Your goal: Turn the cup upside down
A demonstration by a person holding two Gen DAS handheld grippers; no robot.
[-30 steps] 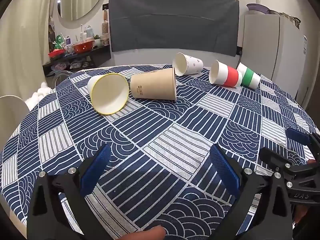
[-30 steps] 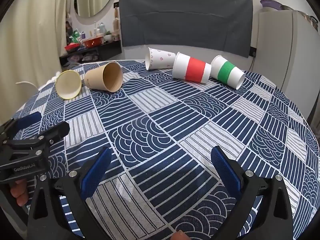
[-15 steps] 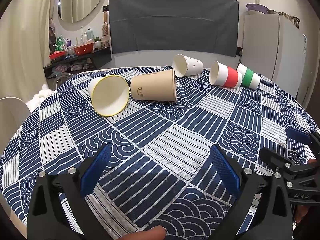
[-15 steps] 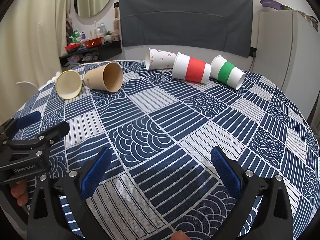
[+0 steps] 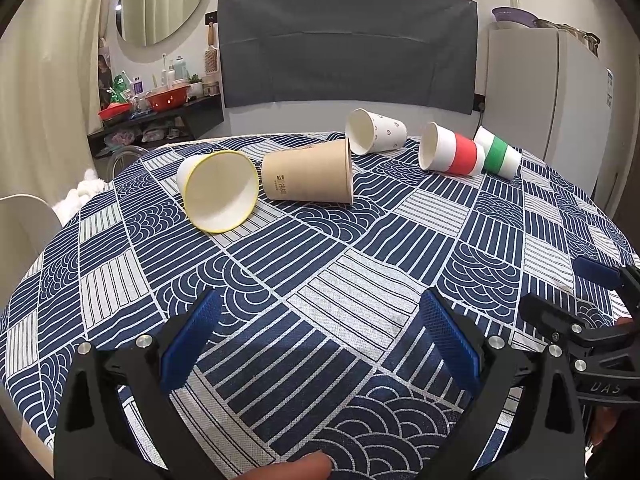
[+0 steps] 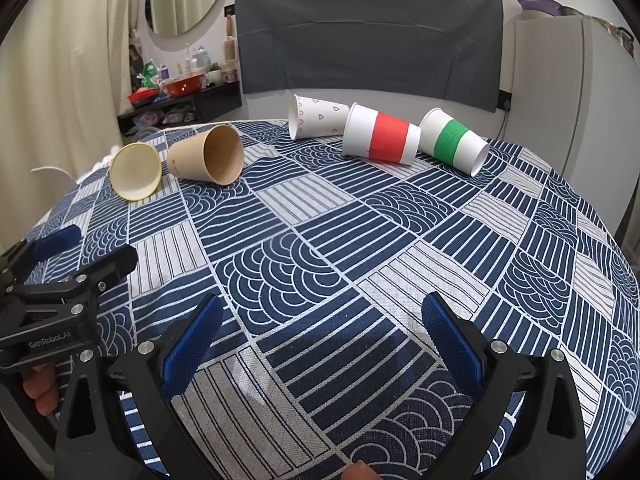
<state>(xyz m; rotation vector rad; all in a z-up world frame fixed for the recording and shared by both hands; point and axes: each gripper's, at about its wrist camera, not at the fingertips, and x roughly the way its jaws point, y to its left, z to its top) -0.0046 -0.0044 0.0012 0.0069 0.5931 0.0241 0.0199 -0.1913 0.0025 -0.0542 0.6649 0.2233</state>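
Patterned blue-and-white cloth covers the tabletop (image 5: 280, 304), bare just ahead of the left hand-held gripper (image 5: 318, 340) and right hand-held gripper (image 6: 320, 338), both spread wide and empty, probably readying a reach. Farther ahead lie five cups on their sides, the yellow-rimmed cup (image 5: 218, 192) nearest the left. Beyond stand a dark screen (image 5: 344, 48) and a fridge (image 5: 560, 92).

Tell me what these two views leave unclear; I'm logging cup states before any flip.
- Green-banded cup, left wrist view: mouth hidden behind the red-banded cup.
- Yellow-rimmed cup, right wrist view: its base faces away.
- Brown cup: printed label too small to read.
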